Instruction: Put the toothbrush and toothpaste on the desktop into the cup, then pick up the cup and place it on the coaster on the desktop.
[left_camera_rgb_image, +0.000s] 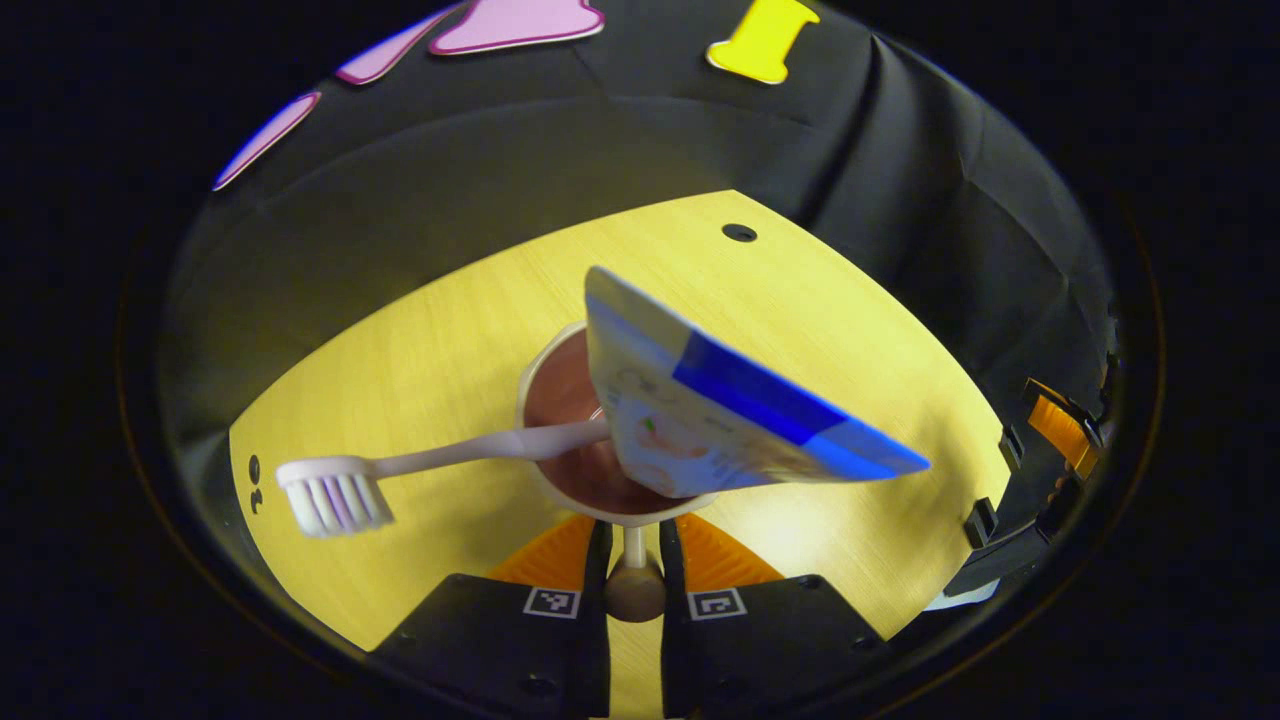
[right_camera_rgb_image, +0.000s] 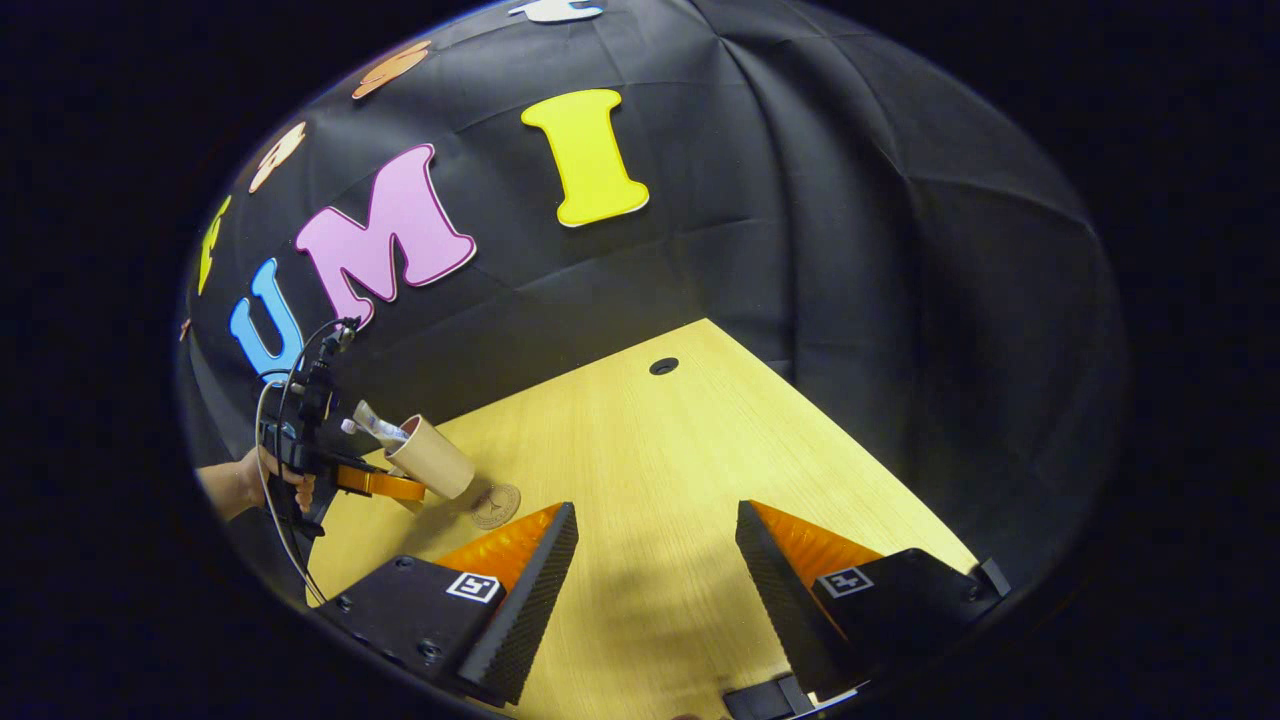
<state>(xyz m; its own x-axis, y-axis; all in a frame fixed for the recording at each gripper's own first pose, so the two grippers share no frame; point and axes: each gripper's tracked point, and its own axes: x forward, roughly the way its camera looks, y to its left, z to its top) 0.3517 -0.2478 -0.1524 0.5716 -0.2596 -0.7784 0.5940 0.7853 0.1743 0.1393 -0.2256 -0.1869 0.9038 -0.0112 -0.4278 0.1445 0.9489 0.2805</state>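
At the bottom of the left gripper view, my left gripper (left_camera_rgb_image: 633, 560) had its jaws clamped on the cup's handle, the cup (left_camera_rgb_image: 570, 420) sitting mid-frame just beyond them. The toothbrush (left_camera_rgb_image: 400, 470) leaned out of it toward the lower left, bristles over the table (left_camera_rgb_image: 420, 340), and the toothpaste (left_camera_rgb_image: 720, 410) stuck out toward the right. In the right gripper view, my right gripper (right_camera_rgb_image: 655, 580) had its jaws wide apart over bare table at the bottom. Farther off, at the left edge, a hand (right_camera_rgb_image: 255, 480) held the other gripper with the tilted cup just above the coaster (right_camera_rgb_image: 496, 504).
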